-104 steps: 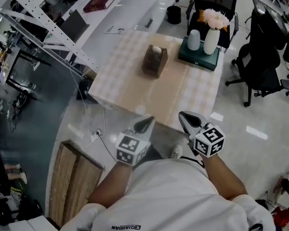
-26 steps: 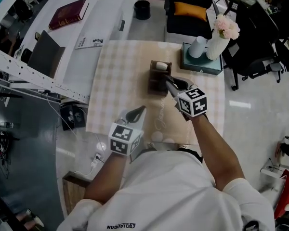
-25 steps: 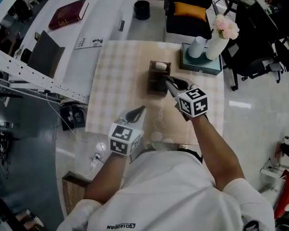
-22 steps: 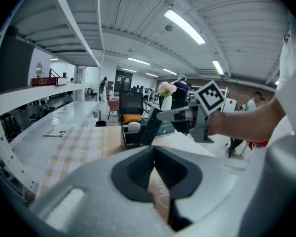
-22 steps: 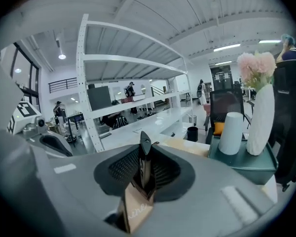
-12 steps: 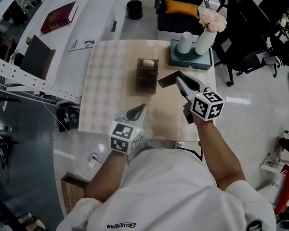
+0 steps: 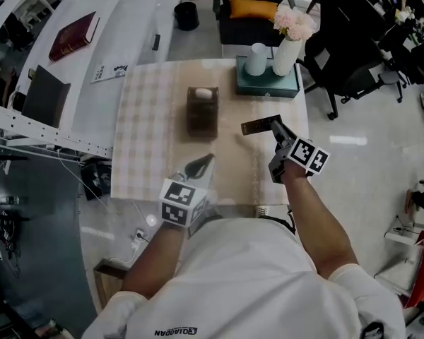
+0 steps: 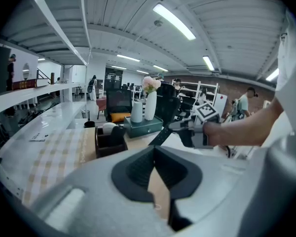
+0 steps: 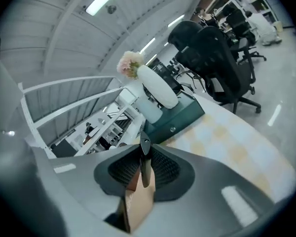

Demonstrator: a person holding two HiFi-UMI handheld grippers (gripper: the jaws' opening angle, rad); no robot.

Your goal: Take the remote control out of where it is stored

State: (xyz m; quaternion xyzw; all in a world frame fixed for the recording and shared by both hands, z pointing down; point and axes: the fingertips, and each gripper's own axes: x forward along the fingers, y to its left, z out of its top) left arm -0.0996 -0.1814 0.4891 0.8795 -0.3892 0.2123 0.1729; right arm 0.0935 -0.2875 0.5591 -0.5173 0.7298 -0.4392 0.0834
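Note:
A dark brown storage box [image 7: 201, 115] stands in the middle of the checked table [image 7: 145, 133], with a white object [image 7: 203, 93] at its far end. My right gripper [image 7: 275, 128] is to the right of the box, above the table, shut on a slim black remote control [image 7: 256, 126]. The remote lies level and points left towards the box. In the right gripper view the remote [image 9: 144, 166] shows edge-on, clamped between the pads. My left gripper [image 7: 205, 161] hovers at the table's near edge, shut and holding nothing. From the left gripper view the box [image 8: 110, 139] and the held remote [image 8: 160, 136] are ahead.
A teal case [image 7: 266, 85] at the table's far right carries a white vase of pink flowers [image 7: 285, 48] and a white cup [image 7: 255, 59]. Behind stand a black chair with an orange cushion [image 7: 249, 8], a black bin [image 7: 186, 15], and a white counter with a red book [image 7: 73, 37] at left.
One second ago my right gripper was at the storage box. It has since drawn back to the right with the remote clamped in it. The left gripper has stayed put.

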